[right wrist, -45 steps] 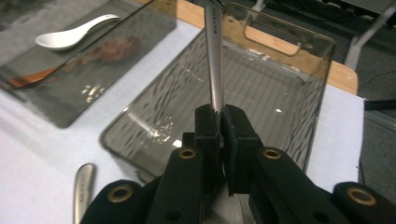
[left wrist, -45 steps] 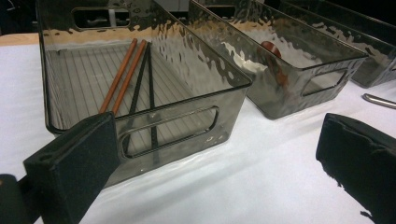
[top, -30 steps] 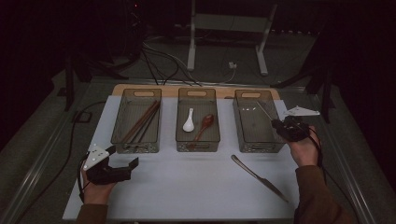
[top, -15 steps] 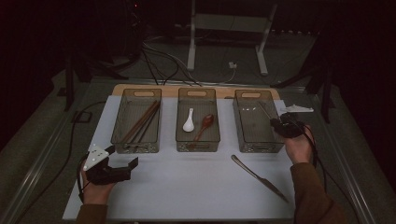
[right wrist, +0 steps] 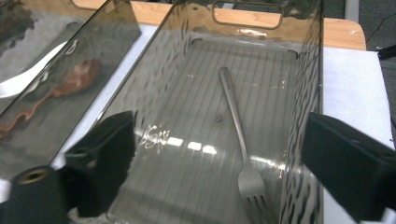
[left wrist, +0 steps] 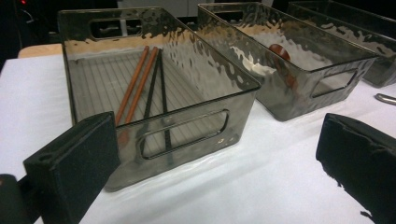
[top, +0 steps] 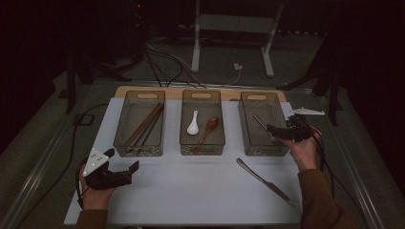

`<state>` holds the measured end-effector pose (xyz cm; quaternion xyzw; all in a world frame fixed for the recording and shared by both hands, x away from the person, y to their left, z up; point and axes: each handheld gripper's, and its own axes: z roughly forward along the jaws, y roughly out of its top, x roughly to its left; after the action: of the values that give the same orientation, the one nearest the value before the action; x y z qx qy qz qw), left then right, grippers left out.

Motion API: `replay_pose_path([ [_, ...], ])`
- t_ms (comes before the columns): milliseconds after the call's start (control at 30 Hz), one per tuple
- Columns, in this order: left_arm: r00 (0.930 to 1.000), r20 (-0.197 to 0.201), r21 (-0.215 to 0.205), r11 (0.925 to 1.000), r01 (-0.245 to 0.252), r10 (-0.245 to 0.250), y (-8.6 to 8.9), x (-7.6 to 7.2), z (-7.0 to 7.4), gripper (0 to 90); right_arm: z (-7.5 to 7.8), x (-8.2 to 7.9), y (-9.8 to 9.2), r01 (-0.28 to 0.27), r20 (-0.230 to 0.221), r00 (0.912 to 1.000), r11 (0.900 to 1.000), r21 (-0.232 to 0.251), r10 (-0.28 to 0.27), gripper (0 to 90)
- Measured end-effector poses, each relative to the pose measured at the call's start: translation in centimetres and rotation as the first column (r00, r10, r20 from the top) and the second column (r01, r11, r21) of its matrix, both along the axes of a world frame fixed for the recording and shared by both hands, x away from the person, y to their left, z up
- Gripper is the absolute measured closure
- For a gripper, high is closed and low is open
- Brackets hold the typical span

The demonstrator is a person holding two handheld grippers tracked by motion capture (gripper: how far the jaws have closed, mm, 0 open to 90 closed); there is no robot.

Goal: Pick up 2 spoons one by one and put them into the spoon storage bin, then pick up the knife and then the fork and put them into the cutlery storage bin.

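Three clear bins (top: 139, 143) stand ahead of the grippers. Contents by count: four chopsticks (top: 145, 125), two brown and two black; two spoons, one white (top: 193, 123), one brown (top: 209, 128); one fork (right wrist: 239, 135) directly beneath the right gripper (top: 277, 132). One knife (top: 265, 181) lies behind that gripper.

Chopsticks (top: 144, 126); spoons (top: 193, 123); knife (top: 264, 180)

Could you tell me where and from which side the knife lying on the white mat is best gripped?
Grip the knife at mid-handle, coming from straight above with jaws across its narrow width. It lies flat and diagonal, clear of the bins, so only a top approach probably suits.
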<state>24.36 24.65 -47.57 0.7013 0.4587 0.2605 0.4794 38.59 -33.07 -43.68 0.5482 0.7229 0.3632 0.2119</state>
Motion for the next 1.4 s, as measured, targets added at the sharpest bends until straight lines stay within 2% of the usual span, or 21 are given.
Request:
replay_pose_path([
  [133,1.0,0.006,0.014,0.9999,-0.004,0.004,0.0,-0.1,0.0,0.5,0.2,-0.7,0.5,-0.066,-0.018,0.9977,0.997,-0.027,0.065,1.3],
  [333,0.9999,0.012,0.02,0.9998,-0.006,0.006,0.0,-0.3,0.0,0.5,0.5,-1.9,1.0,-0.127,-0.024,0.9917,0.991,-0.042,0.127,0.0],
  [500,0.9999,0.014,0.02,0.9998,-0.009,0.009,0.0,-0.3,0.0,0.5,1.0,-2.9,1.2,-0.155,-0.003,0.9879,0.986,-0.061,0.155,0.0],
  [733,0.9999,0.01,0.021,0.9998,-0.007,0.007,0.0,-0.3,-0.1,0.5,1.2,-4.3,1.6,-0.191,0.002,0.9814,0.978,-0.087,0.192,0.0],
  [867,0.9999,0.01,0.018,0.9998,-0.009,0.009,0.0,-0.2,-0.1,0.5,1.1,-5.2,1.7,-0.208,0.003,0.9779,0.975,-0.082,0.209,0.0],
  [1100,0.9999,0.012,0.022,0.9997,-0.01,0.01,-0.1,-0.3,-0.1,0.5,0.8,-6.4,2.2,-0.252,0.003,0.9675,0.964,-0.088,0.253,0.0],
  [1167,0.9999,0.012,0.021,0.9997,-0.01,0.01,0.0,-0.3,-0.2,0.5,0.6,-6.8,2.5,-0.261,0.005,0.9648,0.96,-0.103,0.263,0.0],
  [1300,0.9998,0.014,0.024,0.9997,-0.01,0.01,0.0,-0.4,-0.1,0.5,0.1,-7.6,3.0,-0.291,-0.01,0.9563,0.948,-0.127,0.292,0.0],
  [1400,0.9998,0.017,0.029,0.9995,-0.012,0.012,0.0,-0.5,-0.1,0.5,-0.4,-7.9,3.2,-0.313,-0.009,0.9492,0.941,-0.128,0.315,0.0],
])
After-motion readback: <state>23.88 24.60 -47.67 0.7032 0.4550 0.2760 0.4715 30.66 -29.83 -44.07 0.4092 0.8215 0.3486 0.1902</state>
